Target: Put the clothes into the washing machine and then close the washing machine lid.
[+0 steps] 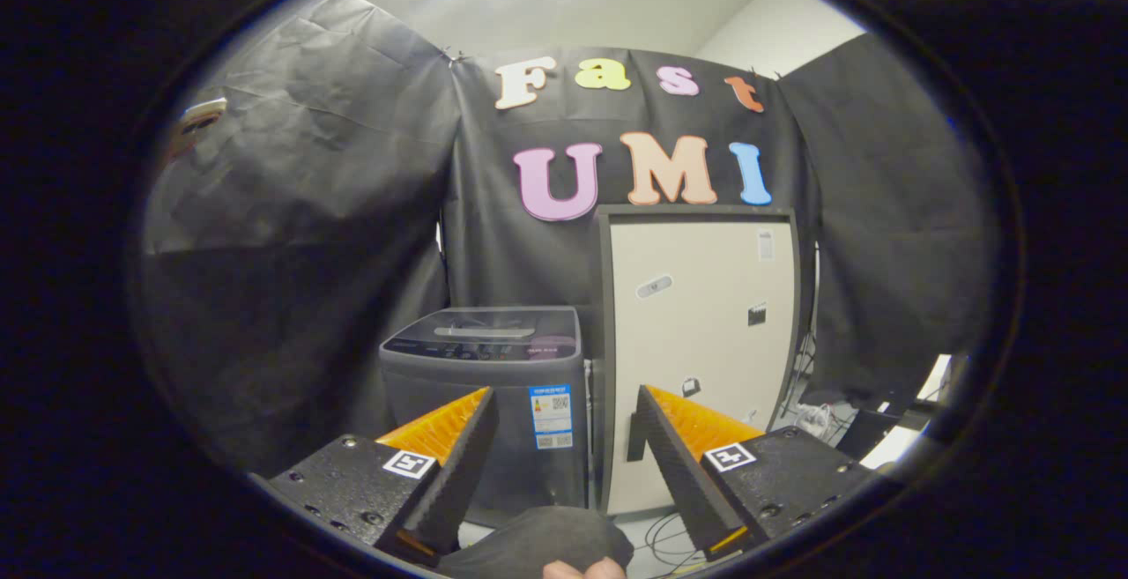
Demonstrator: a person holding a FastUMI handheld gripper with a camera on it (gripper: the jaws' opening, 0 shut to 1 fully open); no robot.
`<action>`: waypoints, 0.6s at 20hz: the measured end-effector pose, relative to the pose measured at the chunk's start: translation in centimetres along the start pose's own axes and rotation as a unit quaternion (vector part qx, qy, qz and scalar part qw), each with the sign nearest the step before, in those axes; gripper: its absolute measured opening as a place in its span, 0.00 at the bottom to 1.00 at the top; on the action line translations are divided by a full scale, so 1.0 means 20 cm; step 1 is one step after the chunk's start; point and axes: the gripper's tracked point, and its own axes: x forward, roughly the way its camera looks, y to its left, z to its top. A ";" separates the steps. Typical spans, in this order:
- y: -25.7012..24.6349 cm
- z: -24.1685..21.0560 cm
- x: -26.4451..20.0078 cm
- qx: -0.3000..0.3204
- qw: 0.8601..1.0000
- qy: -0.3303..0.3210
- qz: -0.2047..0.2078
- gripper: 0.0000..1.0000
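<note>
A grey top-loading washing machine [493, 385] stands beyond my fingers, against the black booth wall, with its lid [486, 335] down flat on top. My gripper [564, 416] is open, its fingers wide apart and well short of the machine. A dark grey piece of clothing [542, 542] lies low between the bases of the fingers, and a person's fingertips [582, 570] hold it from below. Neither finger touches the cloth.
A tall cream cabinet door [701, 341] in a dark frame stands right of the machine, almost touching it. Cables and a white power strip [815, 420] lie on the floor further right. Black cloth walls close the booth behind and on the left.
</note>
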 end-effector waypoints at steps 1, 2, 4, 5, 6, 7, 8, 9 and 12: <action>0.01 0.00 0.01 0.006 1.000 0.004 0.002 0.95; 0.01 -0.01 0.00 0.007 1.000 0.006 0.003 0.95; 0.00 0.00 -0.01 0.005 1.000 0.005 0.002 0.95; 0.01 0.02 -0.01 0.006 1.000 0.003 0.002 0.95; 0.01 0.02 -0.01 0.006 1.000 0.000 0.002 0.95; 0.01 0.02 -0.01 0.004 1.000 0.000 0.002 0.95; 0.02 0.02 -0.01 0.002 1.000 0.001 0.004 0.95; 0.02 0.02 -0.01 -0.002 1.000 0.002 0.005 0.95; 0.03 0.03 -0.02 -0.009 1.000 -0.001 0.005 0.95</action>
